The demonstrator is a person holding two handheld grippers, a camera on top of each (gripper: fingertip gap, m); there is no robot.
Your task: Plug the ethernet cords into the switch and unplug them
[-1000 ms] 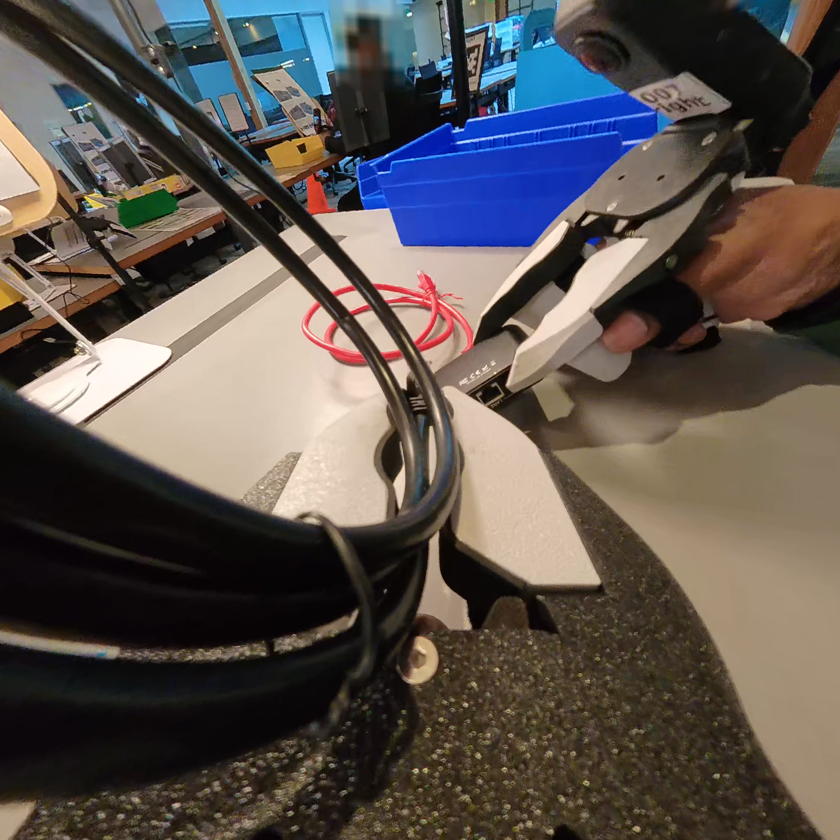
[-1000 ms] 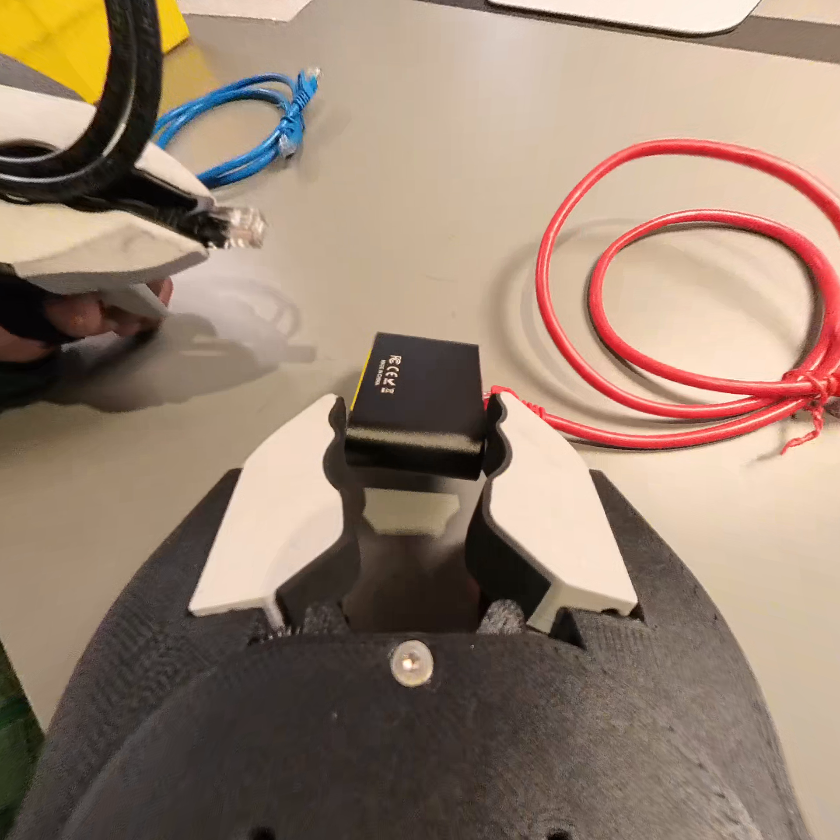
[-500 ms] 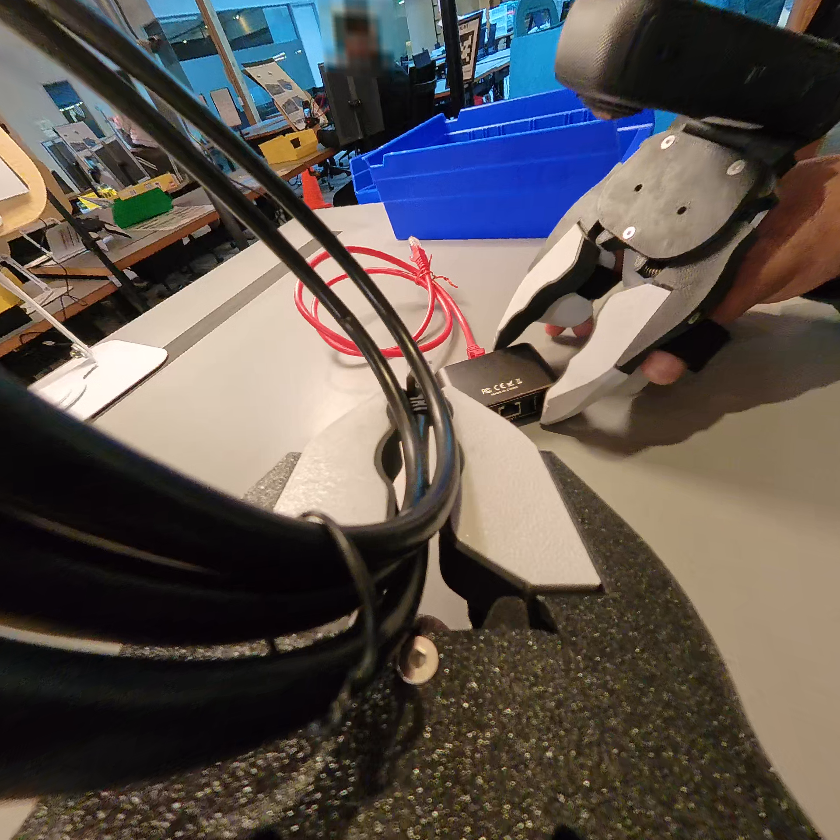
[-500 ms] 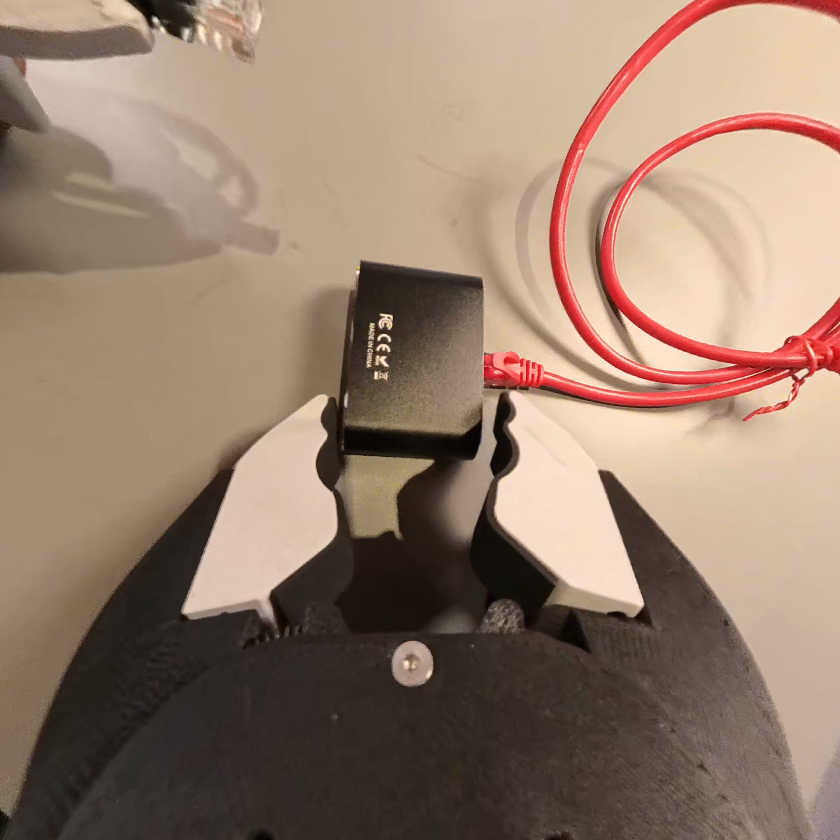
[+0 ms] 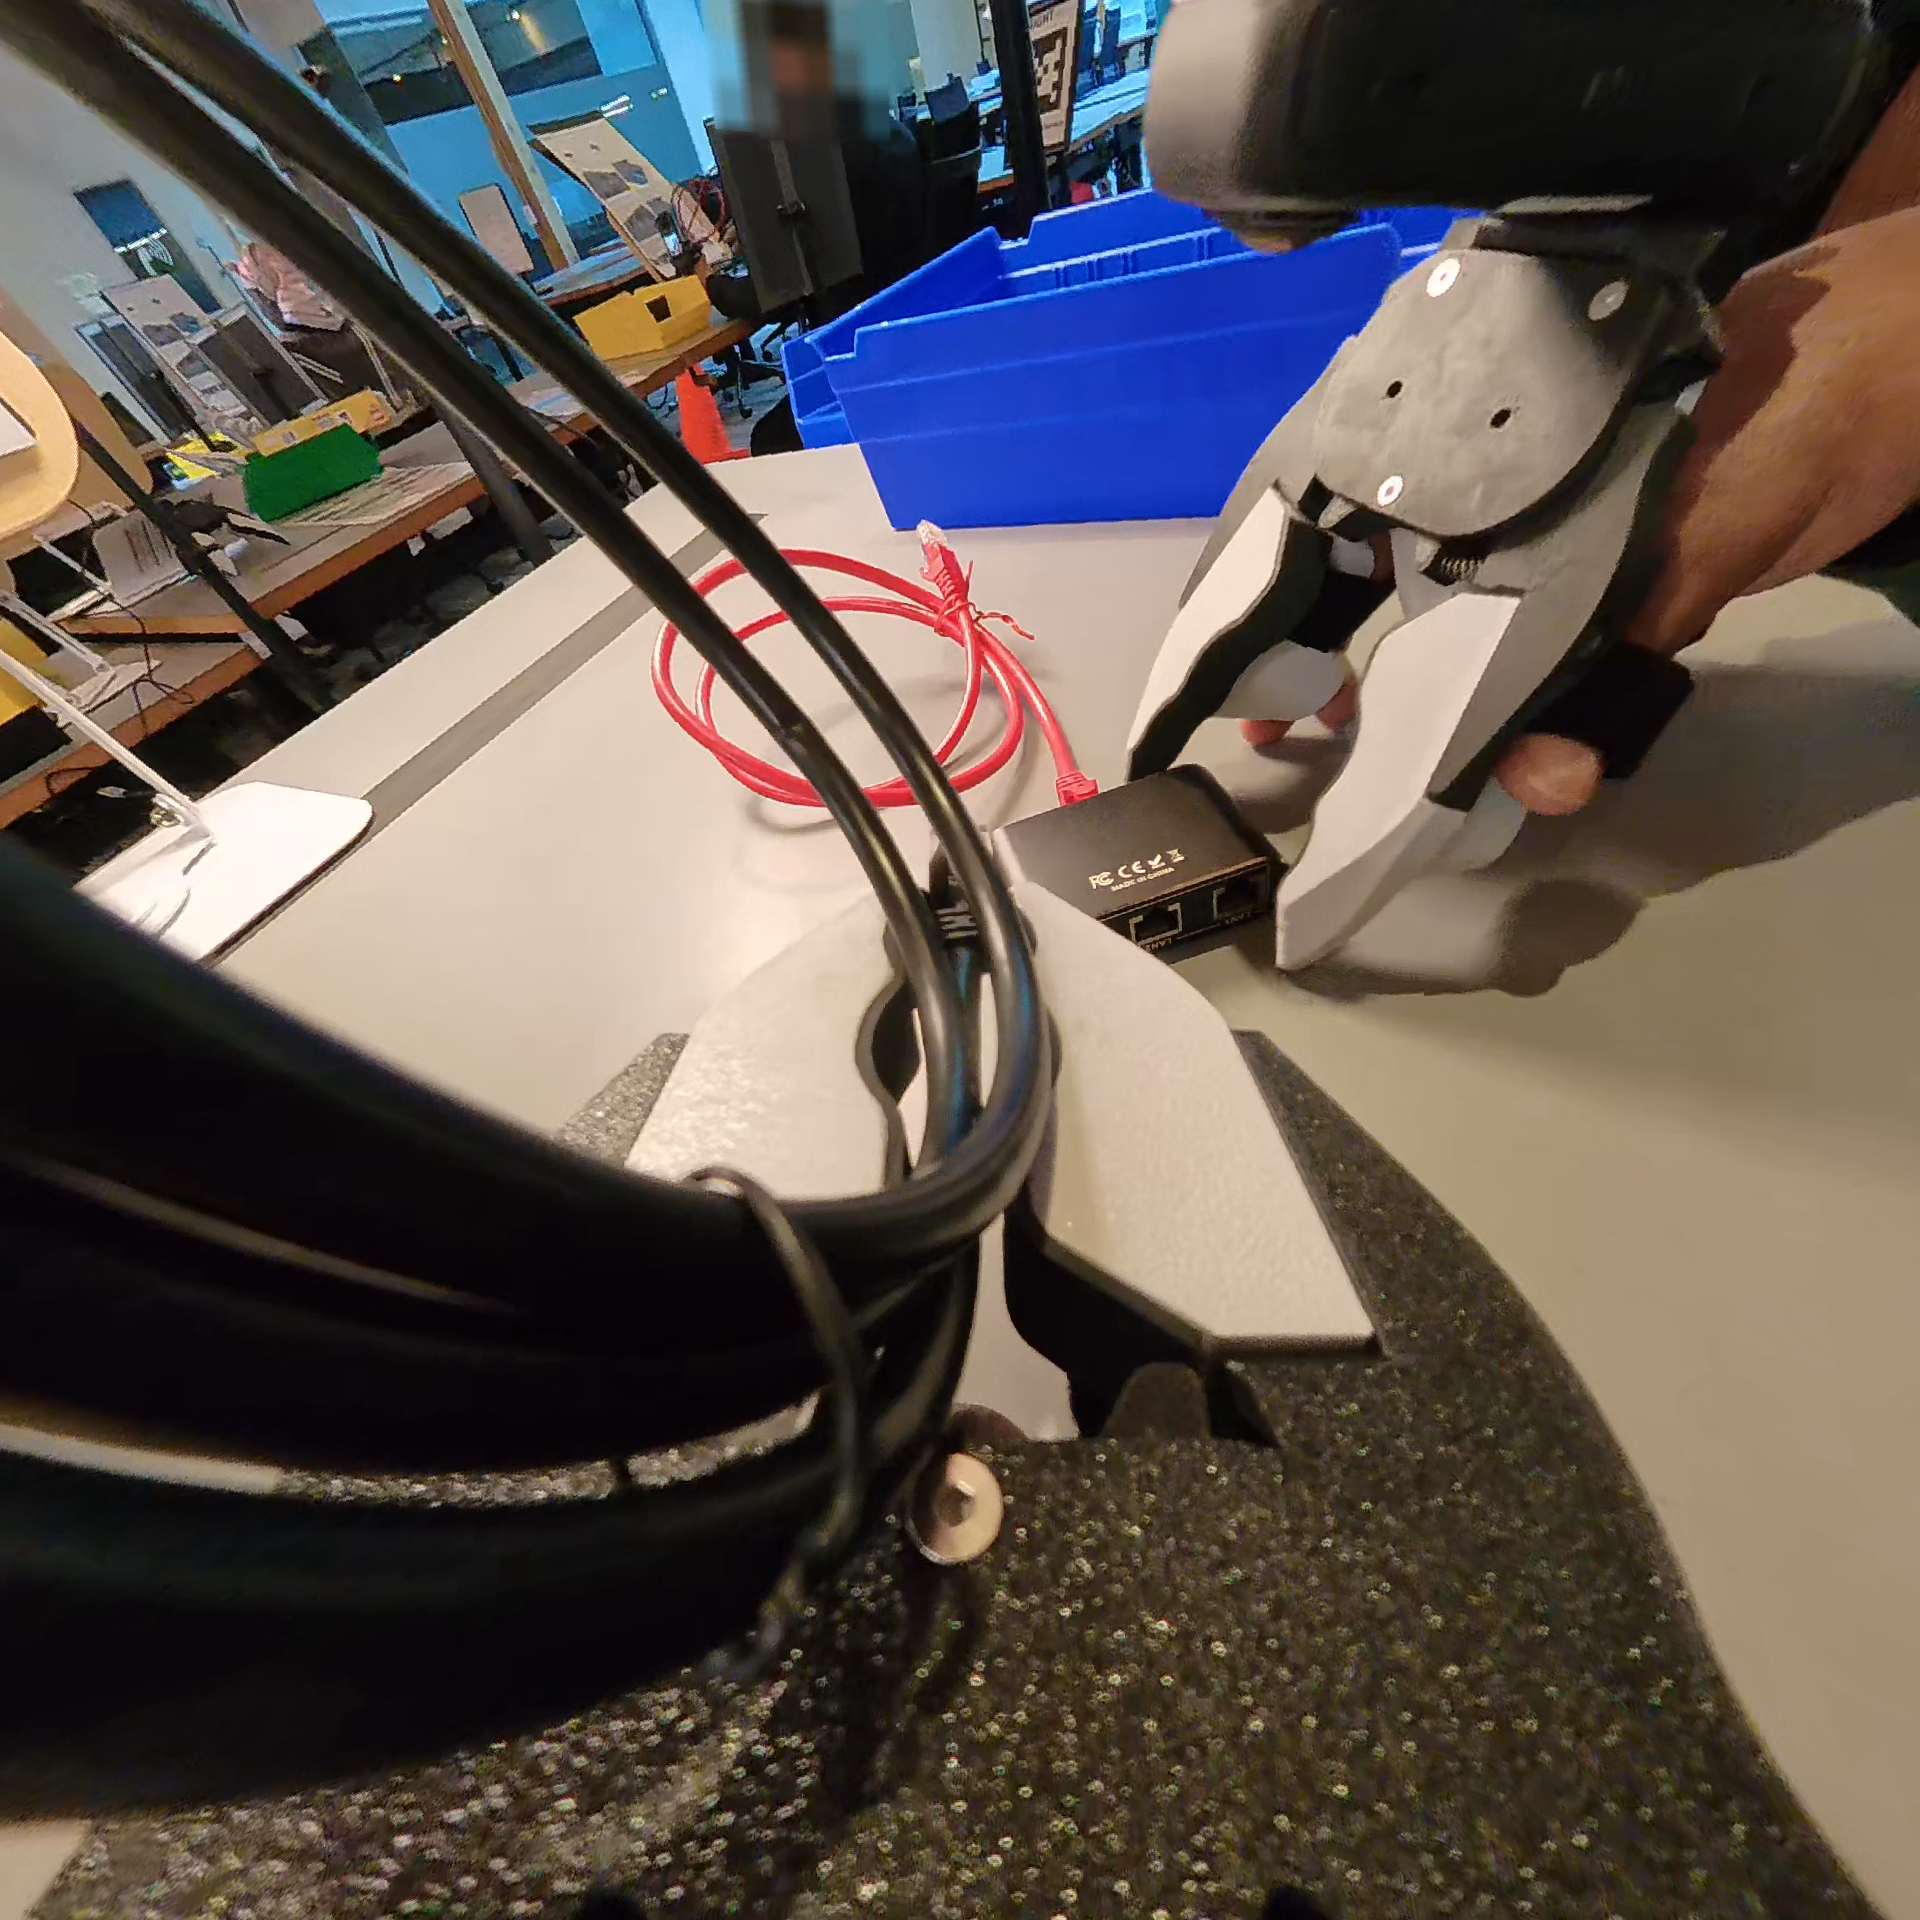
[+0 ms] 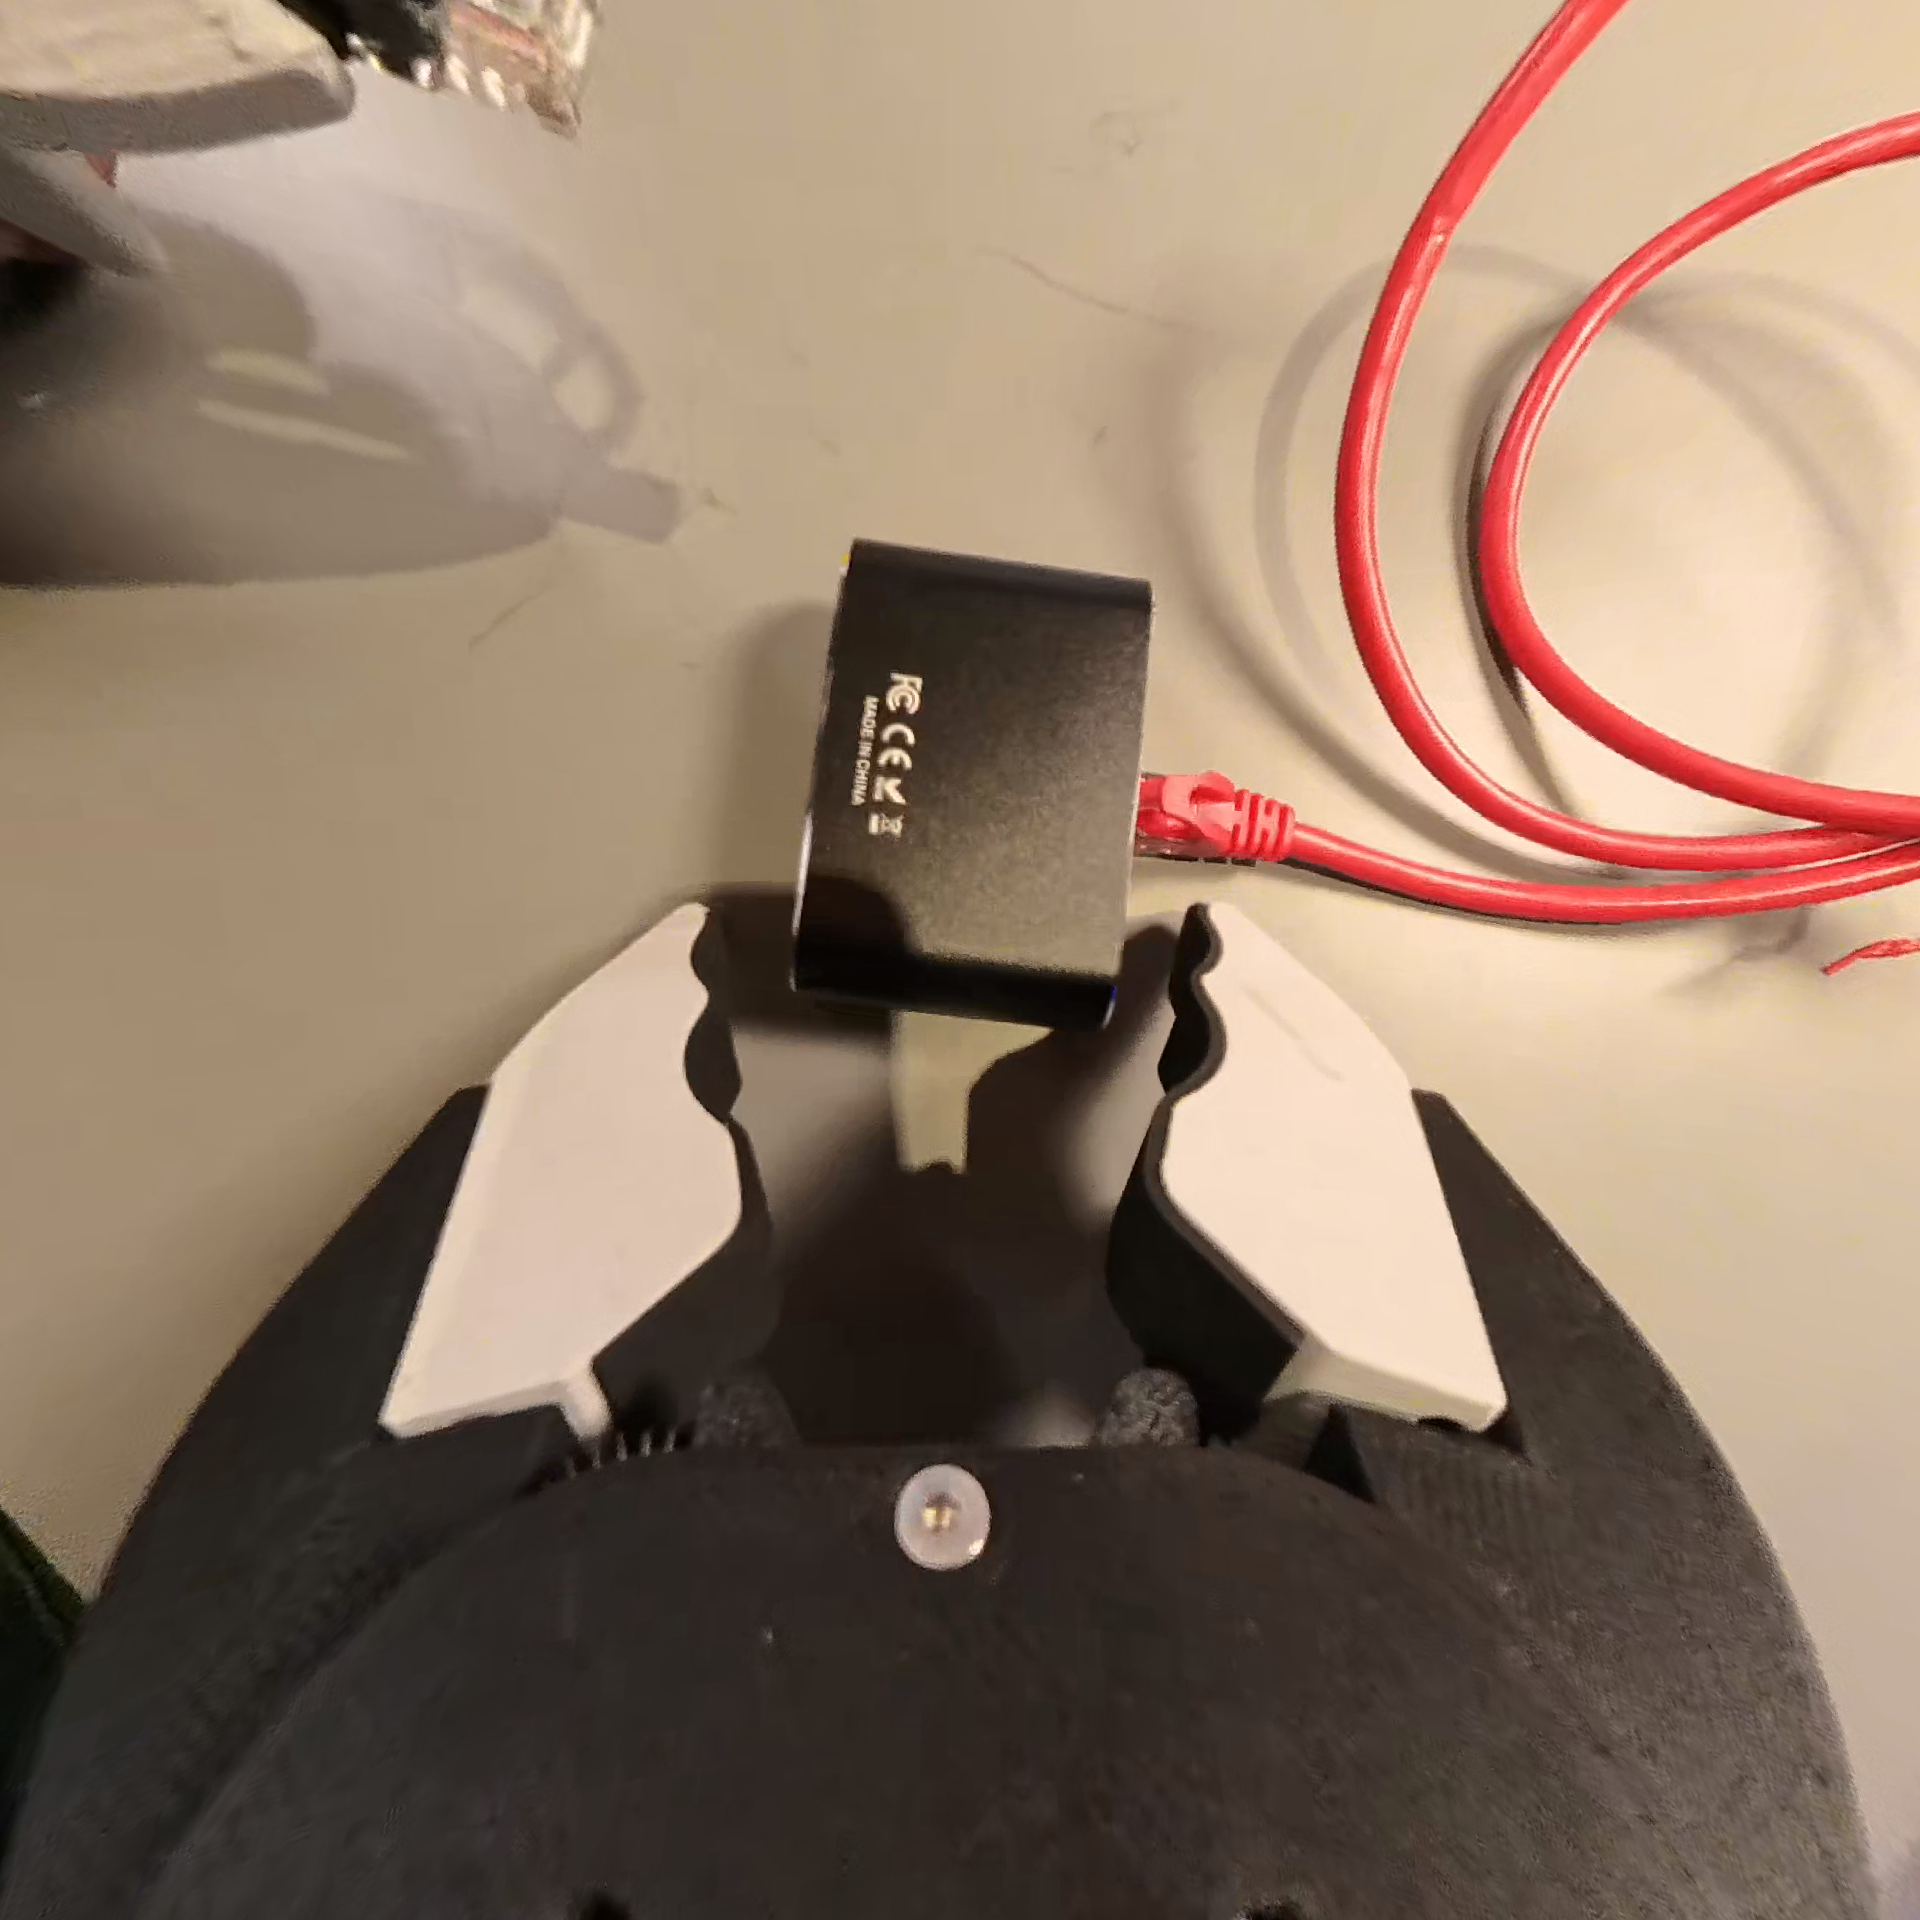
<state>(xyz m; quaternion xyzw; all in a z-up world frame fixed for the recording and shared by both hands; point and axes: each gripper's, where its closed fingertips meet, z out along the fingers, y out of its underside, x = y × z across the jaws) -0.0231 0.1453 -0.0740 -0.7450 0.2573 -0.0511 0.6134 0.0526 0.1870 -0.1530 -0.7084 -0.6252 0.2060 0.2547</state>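
Two empty ports face the camera in the left wrist view, on the front of the small black switch (image 5: 1138, 862) lying on the grey desk (image 5: 540, 862). The left gripper (image 5: 971, 940) has its fingers closed on a black ethernet cord (image 5: 940, 935), whose thick coil fills the left of the frame. A red ethernet cord (image 5: 831, 675), coiled and tied, runs into the far side of the switch. The right gripper (image 5: 1236, 852), held in a hand (image 5: 1797, 447), stands over the switch with fingers spread, one to each side. Blue bins (image 5: 1039, 416) sit behind.

In the right wrist view, the right gripper (image 6: 951, 914) is wide open, fingers clear of the switch (image 6: 982, 779), holding nothing. The red cord's plug (image 6: 1205, 821) sits in the switch's right side. The black cord's clear plug (image 6: 509, 52) shows blurred at top left.
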